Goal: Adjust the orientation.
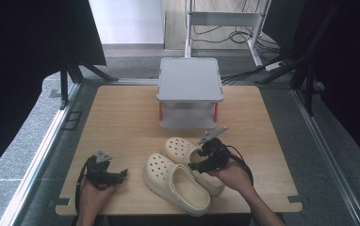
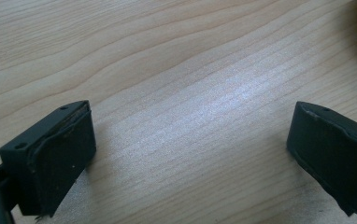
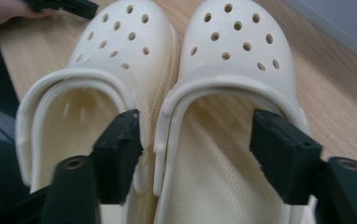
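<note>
the right gripper's (image 1: 198, 165) jaws stand partly apart, one in each clog: the left clog (image 3: 97, 93) and the right clog (image 3: 232, 70), whose touching inner walls lie between them ungripped. closing off-centre could pinch one wall only, so the other clog drops. the left gripper's (image 1: 119, 174) jaws gape wide over bare bench (image 2: 176, 70). the rack (image 1: 190, 77) stands beyond.

No readable text, label, brand, number or sign on anything here.
</note>
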`<state>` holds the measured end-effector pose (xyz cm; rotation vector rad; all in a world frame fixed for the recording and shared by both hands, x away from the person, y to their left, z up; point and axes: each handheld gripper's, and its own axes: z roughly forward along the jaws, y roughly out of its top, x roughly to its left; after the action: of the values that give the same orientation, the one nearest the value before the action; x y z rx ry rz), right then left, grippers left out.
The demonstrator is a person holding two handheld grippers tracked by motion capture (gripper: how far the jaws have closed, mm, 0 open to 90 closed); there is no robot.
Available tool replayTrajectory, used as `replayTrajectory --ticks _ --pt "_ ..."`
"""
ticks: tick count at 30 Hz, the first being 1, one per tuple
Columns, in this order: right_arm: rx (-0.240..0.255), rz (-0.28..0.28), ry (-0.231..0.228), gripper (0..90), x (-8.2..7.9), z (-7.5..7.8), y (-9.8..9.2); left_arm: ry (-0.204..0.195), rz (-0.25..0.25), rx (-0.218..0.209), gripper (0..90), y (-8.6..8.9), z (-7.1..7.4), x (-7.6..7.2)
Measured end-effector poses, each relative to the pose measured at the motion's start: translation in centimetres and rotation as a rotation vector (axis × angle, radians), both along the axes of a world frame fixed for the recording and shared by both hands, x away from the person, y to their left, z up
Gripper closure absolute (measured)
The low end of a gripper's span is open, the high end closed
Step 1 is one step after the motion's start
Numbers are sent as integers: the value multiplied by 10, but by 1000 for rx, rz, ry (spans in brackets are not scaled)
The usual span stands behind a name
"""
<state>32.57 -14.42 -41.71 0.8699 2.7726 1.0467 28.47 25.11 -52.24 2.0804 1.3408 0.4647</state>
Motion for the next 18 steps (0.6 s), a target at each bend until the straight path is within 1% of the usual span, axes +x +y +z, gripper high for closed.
replayTrajectory --ticks 2,3,4,7,10,12,15,18 --pt "2 6 -6 268 -3 1 -3 2 -2 0 12 0 0 0" --pt "-6 11 -14 250 -5 1 -3 2 -1 0 11 0 0 0" --pt "-15 17 -15 242 -7 1 -3 2 -2 2 12 0 0 0" --pt "-8 41 -11 218 -10 -2 -2 3 -3 3 12 0 0 0" --pt "-26 68 -21 213 -14 -6 5 2 -3 2 12 0 0 0" --pt "-25 86 -19 213 -15 -9 9 0 -1 2 12 0 0 0" --pt "-34 99 -25 219 -16 -15 16 0 -1 2 12 0 0 0" --pt "-48 108 -18 236 -15 -21 23 0 -1 2 12 0 0 0"
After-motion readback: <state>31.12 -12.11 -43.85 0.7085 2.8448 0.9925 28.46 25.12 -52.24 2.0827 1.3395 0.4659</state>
